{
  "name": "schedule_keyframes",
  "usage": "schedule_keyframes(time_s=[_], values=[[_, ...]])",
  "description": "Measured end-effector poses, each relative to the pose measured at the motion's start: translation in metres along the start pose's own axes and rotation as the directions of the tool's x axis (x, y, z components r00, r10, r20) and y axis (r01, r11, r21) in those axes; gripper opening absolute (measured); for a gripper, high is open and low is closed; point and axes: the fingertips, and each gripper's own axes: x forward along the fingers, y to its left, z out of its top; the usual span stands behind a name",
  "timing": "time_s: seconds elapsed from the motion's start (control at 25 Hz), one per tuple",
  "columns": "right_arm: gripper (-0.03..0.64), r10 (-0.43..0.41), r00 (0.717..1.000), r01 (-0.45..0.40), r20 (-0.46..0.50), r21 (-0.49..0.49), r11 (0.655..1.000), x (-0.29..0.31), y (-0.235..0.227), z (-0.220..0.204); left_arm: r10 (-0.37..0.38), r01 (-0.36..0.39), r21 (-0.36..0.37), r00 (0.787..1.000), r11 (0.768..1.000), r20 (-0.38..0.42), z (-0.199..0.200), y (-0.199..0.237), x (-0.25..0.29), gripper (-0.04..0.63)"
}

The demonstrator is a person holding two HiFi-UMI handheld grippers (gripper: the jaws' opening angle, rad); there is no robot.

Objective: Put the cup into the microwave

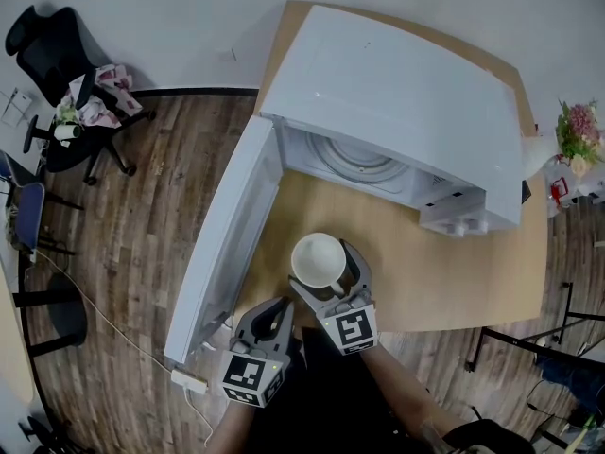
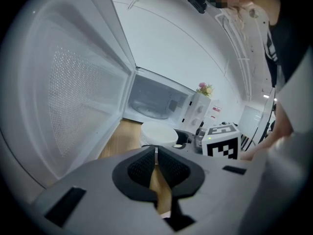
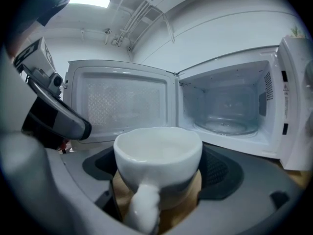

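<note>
White ceramic cup [image 3: 157, 153] is clamped between the jaws of the right gripper [image 3: 159, 174], with the dark pads pressed to its sides, its mouth up and its handle [image 3: 142, 207] turned back toward the camera. Left gripper [image 2: 155, 161] sits just beside and a little behind, on the person's left, jaws pressed together at the tips with nothing between them. From the head view the cup is over the pale wooden table [image 1: 444, 272], in front of the open cavity and short of it (contact with the tabletop cannot be made out). White microwave [image 1: 397, 102] stands at the table's far side, its door [image 1: 222, 244] swung fully out to the left past the table edge. Glass turntable [image 3: 227, 126] shows inside, bare. Beyond the table is dark plank floor [image 1: 132, 216], with a black office chair [image 1: 66, 74] piled with cloth far left. Pink flowers [image 1: 579, 135] are at the far right.
</note>
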Motion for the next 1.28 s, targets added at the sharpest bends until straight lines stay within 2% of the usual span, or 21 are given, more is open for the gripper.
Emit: schedule_keyframes(time_s=[0.6,1.28], values=[[0.463,-0.019,1.0,0.02,-0.014,0.029,0.999,-0.014,-0.025,0.009,-0.008,0.007,0.02,1.0,1.0,0.012,0.011,-0.003,0.007,0.015],[0.463,-0.124,0.992,0.124,0.002,0.051,0.991,-0.022,-0.065,0.031,-0.025,0.024,0.072,1.0,0.997,0.009,0.023,-0.004,0.011,0.015]])
